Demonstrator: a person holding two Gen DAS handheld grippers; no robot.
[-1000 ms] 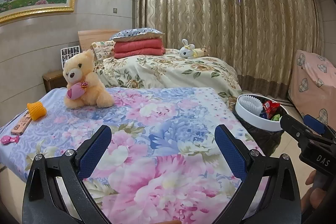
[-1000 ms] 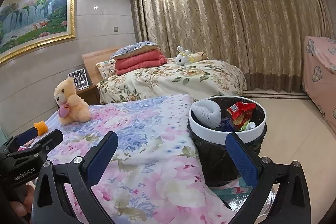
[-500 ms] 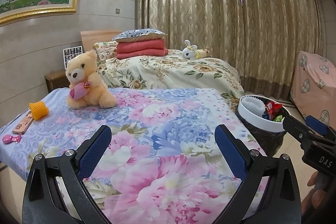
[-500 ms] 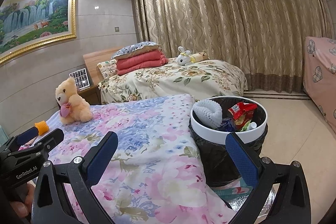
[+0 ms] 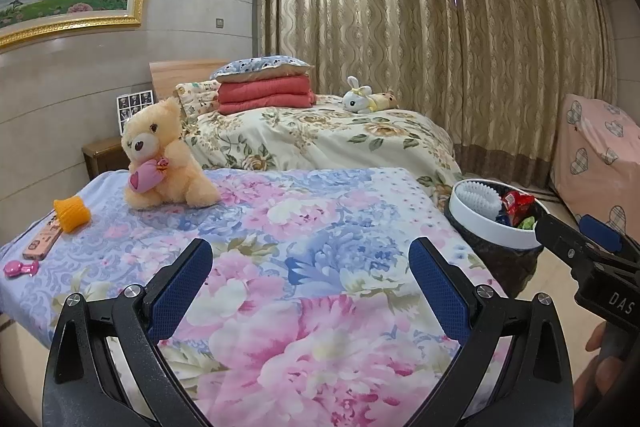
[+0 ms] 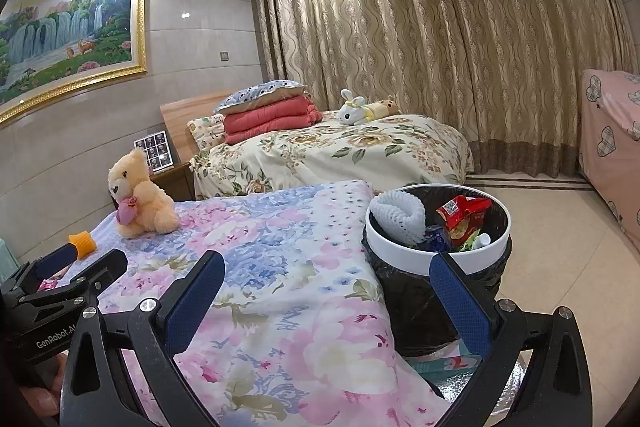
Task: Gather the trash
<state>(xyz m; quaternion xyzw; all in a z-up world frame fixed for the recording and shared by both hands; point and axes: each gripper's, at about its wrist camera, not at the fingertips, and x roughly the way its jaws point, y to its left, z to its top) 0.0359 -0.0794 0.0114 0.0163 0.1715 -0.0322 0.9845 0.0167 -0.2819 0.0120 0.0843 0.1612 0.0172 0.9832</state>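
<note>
Orange, the ribbed cup-shaped scrap [image 5: 72, 213] lies at mid-left of the left view on the floral bed [image 5: 320, 267], up-left of the left gripper [image 5: 310, 283], the nearer one, while right gripper [image 6: 330, 301] faces the bin [image 6: 438, 255]; both jaws apart, empty.

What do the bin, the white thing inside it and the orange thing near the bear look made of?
Bin: smooth white rim, probably plastic, over a crinkly black bag. White thing: ribbed mesh, likely foam fruit netting. Orange thing: ridged sides, maybe foam net or knit; too small to tell. Bear: fuzzy plush.
</note>
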